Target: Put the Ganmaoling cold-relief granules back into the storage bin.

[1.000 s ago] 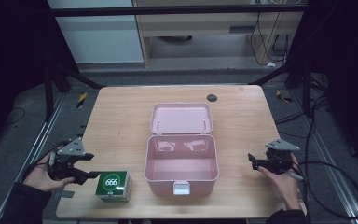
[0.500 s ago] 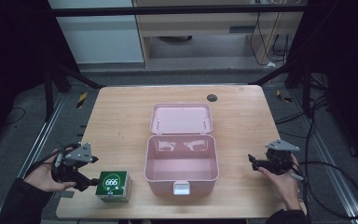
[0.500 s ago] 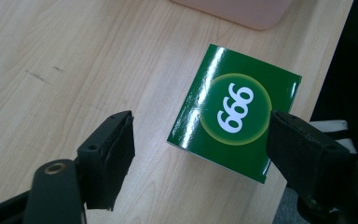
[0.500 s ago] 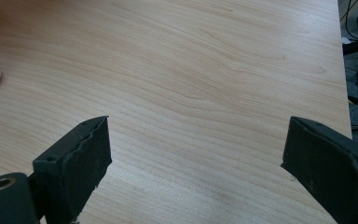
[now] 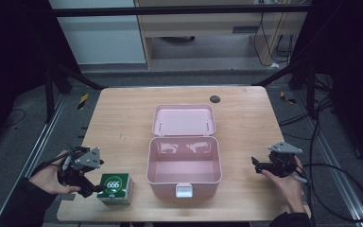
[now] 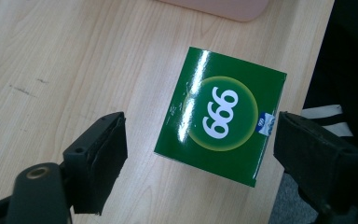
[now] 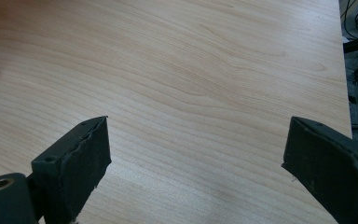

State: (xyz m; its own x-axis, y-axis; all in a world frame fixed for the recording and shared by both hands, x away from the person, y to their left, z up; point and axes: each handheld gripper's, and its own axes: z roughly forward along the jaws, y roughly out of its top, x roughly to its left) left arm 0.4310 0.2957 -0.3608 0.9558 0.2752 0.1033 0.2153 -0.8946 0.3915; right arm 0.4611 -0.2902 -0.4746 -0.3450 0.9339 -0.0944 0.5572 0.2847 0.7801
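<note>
A green carton marked "666" [image 5: 116,188] [image 6: 221,114] lies on the wooden table [image 5: 123,123] near its front left corner. My left gripper [image 5: 93,180] [image 6: 200,125] is open just left of the carton. Its two black jaws stand wide on either side of the carton's near end and touch nothing. An open pink case [image 5: 183,163] sits at the table's middle, empty, with its lid [image 5: 183,120] laid back. My right gripper [image 5: 258,164] [image 7: 198,126] is open over bare wood to the right of the case, with nothing between its pads.
A small dark round disc [image 5: 214,99] lies near the table's far edge. The front edge runs close to the carton and both hands. Cables trail on the floor at the right. Bare wood stretches left and right of the pink case.
My left gripper has moved right and toward the front edge, closing in on the green carton until its jaws flank it. The right gripper has barely shifted.
</note>
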